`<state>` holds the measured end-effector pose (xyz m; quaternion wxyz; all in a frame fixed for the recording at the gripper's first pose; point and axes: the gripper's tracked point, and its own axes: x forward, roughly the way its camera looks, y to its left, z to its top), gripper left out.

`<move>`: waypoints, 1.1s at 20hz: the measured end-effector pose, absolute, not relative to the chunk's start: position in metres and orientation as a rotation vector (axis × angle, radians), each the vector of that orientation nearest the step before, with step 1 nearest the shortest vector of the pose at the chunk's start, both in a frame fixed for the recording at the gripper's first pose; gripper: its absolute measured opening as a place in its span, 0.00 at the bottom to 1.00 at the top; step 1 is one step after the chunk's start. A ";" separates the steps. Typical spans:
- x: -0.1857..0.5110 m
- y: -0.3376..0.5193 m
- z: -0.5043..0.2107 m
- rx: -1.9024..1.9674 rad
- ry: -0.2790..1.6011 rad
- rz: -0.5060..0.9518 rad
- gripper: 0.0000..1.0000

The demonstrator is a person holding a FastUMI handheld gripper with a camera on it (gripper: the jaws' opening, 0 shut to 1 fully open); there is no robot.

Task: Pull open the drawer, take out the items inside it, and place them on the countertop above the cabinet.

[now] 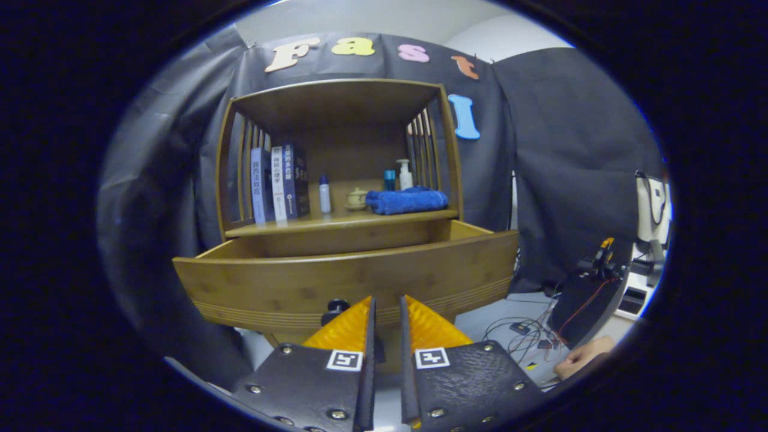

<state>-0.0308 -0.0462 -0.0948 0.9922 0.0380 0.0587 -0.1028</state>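
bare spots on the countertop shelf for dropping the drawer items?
Free: between the white bottle and the small pot, and the front strip ahead of both. Crowded: books at one end; blue towel and bottles at the other. Gripper nearly closed, empty, at the open drawer.

Wooden drawer (pixel 336 288) pulled open below the countertop (pixel 336 223); dark knob (pixel 334 310) on its front.

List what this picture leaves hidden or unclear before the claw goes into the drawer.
- Drawer contents, gripper view: the tall front panel blocks the inside, so no items can be made out.
- Knob, gripper view: partly covered by the claw, whose fingers stand slightly apart, gripping nothing.
- Small bottles on the shelf, gripper view: too small to identify.
- Hand beside the cabinet, gripper view: cut off at the edge.
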 end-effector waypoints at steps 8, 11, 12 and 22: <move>-0.003 -0.019 -0.059 0.055 0.144 -0.149 0.84; 0.010 -0.008 -0.045 0.040 0.151 -0.137 0.99; 0.015 -0.002 -0.041 0.032 0.159 -0.123 1.00; 0.107 0.014 -0.049 -0.014 0.408 -0.143 1.00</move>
